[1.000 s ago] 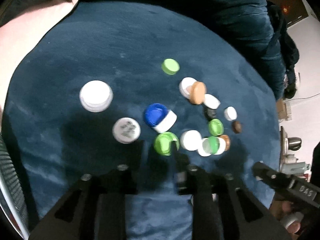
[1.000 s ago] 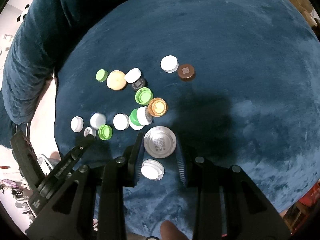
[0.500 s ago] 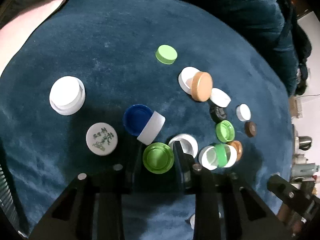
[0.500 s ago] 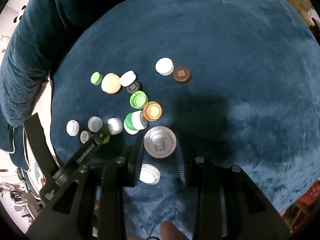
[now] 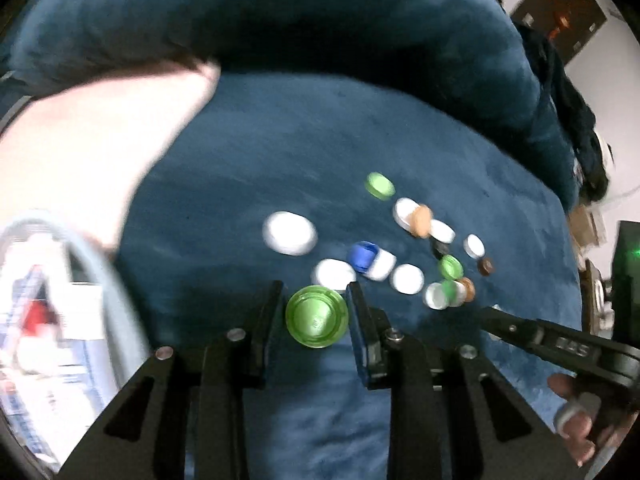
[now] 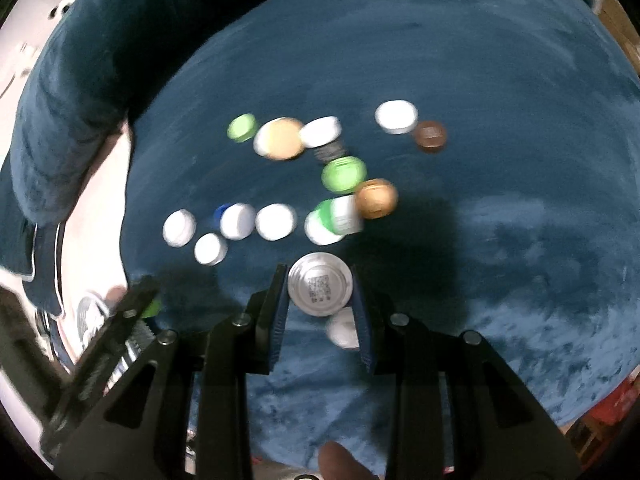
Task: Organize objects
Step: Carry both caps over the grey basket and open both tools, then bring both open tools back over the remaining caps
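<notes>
Both grippers carrying caps above the scattered pile on the blue cushion

Left gripper [image 5: 316, 308] is pinching a green cap [image 5: 316, 322] rim to rim, open side facing the camera; right gripper [image 6: 320, 292] is pinching a silver cap [image 6: 320, 289] likewise. The loose caps [image 6: 276, 222] are lying ahead of both sets of jaws on the blue cushion [image 6: 500, 92], each held cap apparently clear of it; round, so no long axis. No sorting container is showing.
</notes>
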The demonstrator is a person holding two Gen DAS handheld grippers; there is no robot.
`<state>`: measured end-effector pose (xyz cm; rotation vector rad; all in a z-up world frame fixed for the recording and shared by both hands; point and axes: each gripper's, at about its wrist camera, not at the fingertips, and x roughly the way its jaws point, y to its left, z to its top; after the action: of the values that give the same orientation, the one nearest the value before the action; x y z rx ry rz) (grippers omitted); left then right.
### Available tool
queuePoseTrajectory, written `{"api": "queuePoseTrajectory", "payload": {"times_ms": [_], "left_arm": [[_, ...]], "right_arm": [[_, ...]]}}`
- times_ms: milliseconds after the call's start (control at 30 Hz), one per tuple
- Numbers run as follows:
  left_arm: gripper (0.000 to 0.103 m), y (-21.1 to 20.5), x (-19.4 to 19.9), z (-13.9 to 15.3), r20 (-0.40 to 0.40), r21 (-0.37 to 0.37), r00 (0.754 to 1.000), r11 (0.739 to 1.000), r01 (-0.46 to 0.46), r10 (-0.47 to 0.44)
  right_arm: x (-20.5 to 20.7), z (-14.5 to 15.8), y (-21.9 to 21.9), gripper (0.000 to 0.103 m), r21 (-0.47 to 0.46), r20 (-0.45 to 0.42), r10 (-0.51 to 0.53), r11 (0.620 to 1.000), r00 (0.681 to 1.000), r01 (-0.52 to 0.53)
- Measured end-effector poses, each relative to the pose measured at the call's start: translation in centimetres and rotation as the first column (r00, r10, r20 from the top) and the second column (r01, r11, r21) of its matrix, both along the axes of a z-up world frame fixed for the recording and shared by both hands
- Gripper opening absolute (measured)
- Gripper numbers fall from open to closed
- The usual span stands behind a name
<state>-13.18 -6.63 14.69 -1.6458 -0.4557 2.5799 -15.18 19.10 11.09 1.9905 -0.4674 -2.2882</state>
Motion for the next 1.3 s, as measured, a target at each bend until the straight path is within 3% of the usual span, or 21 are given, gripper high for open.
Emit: {"api": "queuePoseTrajectory", "payload": {"times_ms": [167,333,467,533,633,667,700,733,767,800,833,1033,1133,1300], "left_arm": [[0.031,-8.0,3.1,3.0,-0.05,-0.061,0.991,0.99,-0.124,0.121],[0.03,-16.7,6.9,4.1,-0.07,-0.088,0.955,0.952,-0.294,0.289],[0.03,-22.3,10.1,3.5,-0.045,-0.066,0.912,0.91,-0.409,0.407],[0.03,-23.4,10.9,3.0,-0.027,-0.057,0.906,0.904,-0.424,0.423],[0.03,-24.2,11.8,2.3,-0.011,-0.034,0.908,0.908,-0.419,0.419],[0.034,-24.3,11.8,2.2,-0.01,-0.021,0.912,0.911,-0.411,0.411],[0.043,-24.2,11.8,2.0,-0.008,-0.013,0.913,0.913,-0.407,0.407],[0.074,-24.3,11.9,2.0,-0.009,-0.012,0.914,0.914,-0.406,0.405],[0.09,-24.2,12.1,2.1,-0.014,-0.021,0.911,0.911,-0.413,0.412],[0.095,-24.2,12.2,2.3,-0.025,-0.034,0.906,0.905,-0.424,0.423],[0.101,-24.3,12.3,2.5,-0.035,-0.041,0.905,0.904,-0.425,0.424],[0.102,-23.5,11.8,2.8,-0.048,-0.173,0.904,0.887,-0.427,0.426],[0.102,-22.7,11.4,2.7,-0.049,-0.199,0.911,0.89,-0.411,0.41],[0.102,-20.8,10.4,2.6,-0.051,-0.235,0.927,0.898,-0.372,0.371]], "right_arm": [[0.8,1.0,-6.7,0.031,0.015,-0.025,0.137,0.991,0.99,-0.136],[2.6,2.5,-15.4,0.031,-0.041,-0.078,0.313,0.948,0.946,-0.317],[4.6,3.6,-22.4,0.031,-0.133,-0.127,0.45,0.876,0.884,-0.465],[5.8,4.1,-25.6,0.031,-0.184,-0.159,0.519,0.82,0.84,-0.541],[7.0,4.1,-28.2,0.031,-0.236,-0.181,0.57,0.766,0.801,-0.598],[7.2,3.9,-28.6,0.032,-0.258,-0.179,0.58,0.752,0.794,-0.607],[7.3,3.7,-28.9,0.041,-0.278,-0.171,0.588,0.741,0.79,-0.612],[7.3,3.4,-29.1,0.053,-0.3,-0.158,0.594,0.732,0.789,-0.612],[7.3,3.3,-28.9,0.088,-0.31,-0.151,0.594,0.731,0.79,-0.608],[7.2,3.2,-28.7,0.103,-0.314,-0.152,0.581,0.739,0.8,-0.596],[7.0,3.2,-28.3,0.103,-0.31,-0.167,0.553,0.756,0.816,-0.576],[5.9,3.0,-25.9,0.103,-0.244,-0.159,0.503,0.814,0.849,-0.528],[5.1,2.6,-24.4,0.103,-0.192,-0.144,0.49,0.838,0.86,-0.51],[4.5,2.3,-22.8,0.103,-0.14,-0.141,0.496,0.847,0.857,-0.513]]}}
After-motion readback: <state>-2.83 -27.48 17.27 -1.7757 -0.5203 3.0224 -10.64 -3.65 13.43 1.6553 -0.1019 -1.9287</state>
